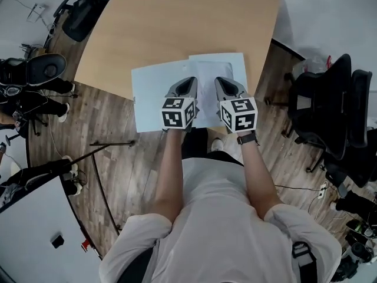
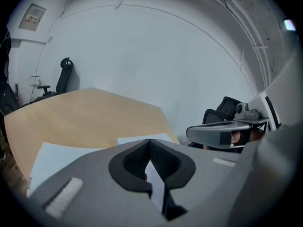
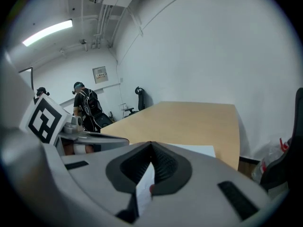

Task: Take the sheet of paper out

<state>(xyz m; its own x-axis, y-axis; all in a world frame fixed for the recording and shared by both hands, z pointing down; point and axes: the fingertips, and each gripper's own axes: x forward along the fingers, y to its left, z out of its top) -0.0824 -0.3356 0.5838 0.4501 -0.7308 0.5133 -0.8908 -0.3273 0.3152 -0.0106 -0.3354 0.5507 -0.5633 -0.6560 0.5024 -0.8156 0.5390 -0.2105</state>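
Note:
Two pale sheets lie overlapping at the near edge of the wooden table (image 1: 188,22): a light blue one (image 1: 150,96) to the left and a whiter one (image 1: 221,66) to the right. My left gripper (image 1: 188,82) and right gripper (image 1: 221,82) hover side by side over where the sheets meet, pointing away from me and tilted down. Both are shut, tips together (image 2: 150,143) (image 3: 151,145). A pale sliver shows in the slit behind each pair of tips; I cannot tell what it is. The blue sheet (image 2: 47,160) and the white one (image 3: 199,150) show beyond the jaws.
Black office chairs (image 1: 330,111) stand right of the table, and another chair (image 1: 41,69) to the left. A thin black stand (image 1: 112,143) lies across the wood floor near my left side. A person (image 3: 87,105) stands far off by the wall.

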